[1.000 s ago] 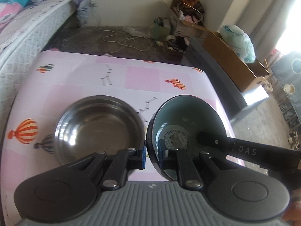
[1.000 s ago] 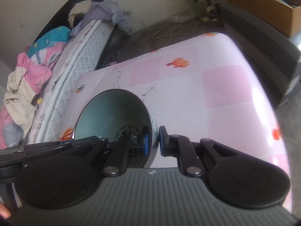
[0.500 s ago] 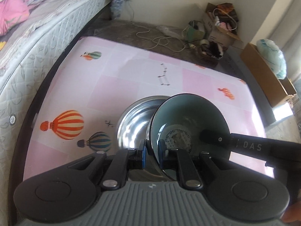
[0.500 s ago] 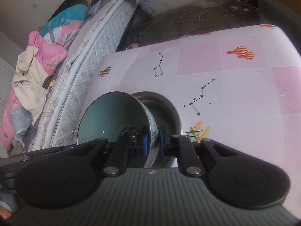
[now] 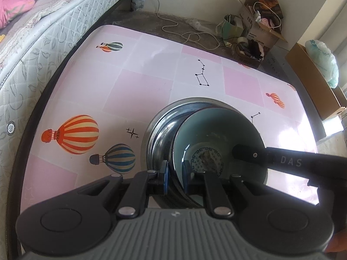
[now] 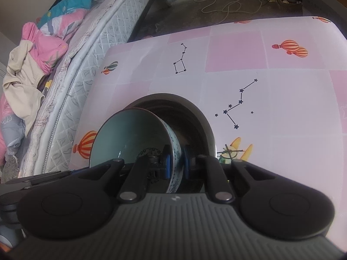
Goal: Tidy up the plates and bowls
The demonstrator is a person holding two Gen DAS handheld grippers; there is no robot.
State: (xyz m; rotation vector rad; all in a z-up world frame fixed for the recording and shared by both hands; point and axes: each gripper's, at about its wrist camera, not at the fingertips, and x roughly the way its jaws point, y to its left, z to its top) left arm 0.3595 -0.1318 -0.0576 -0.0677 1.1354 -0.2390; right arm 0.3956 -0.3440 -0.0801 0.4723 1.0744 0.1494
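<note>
Nesting inside the steel bowl point(image 5: 160, 130), the teal bowl point(image 5: 219, 130) is pinched at its near rim by the left gripper point(image 5: 175, 174) and, opposite, by the right gripper point(image 6: 175, 163). Both bowls are seen directly ahead of the fingers, above the pink table point(image 5: 130, 82).

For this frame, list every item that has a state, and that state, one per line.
Teal ceramic bowl: tilted, partly inside the steel bowl, pinched at its rim by both grippers.
Steel bowl: upright on the table, teal bowl going into it.
Left gripper: shut on the teal bowl's rim.
Right gripper: shut on the teal bowl's rim.
Table: covered with a pink balloon-print cloth.
Cardboard box: open, full of clutter.
</note>
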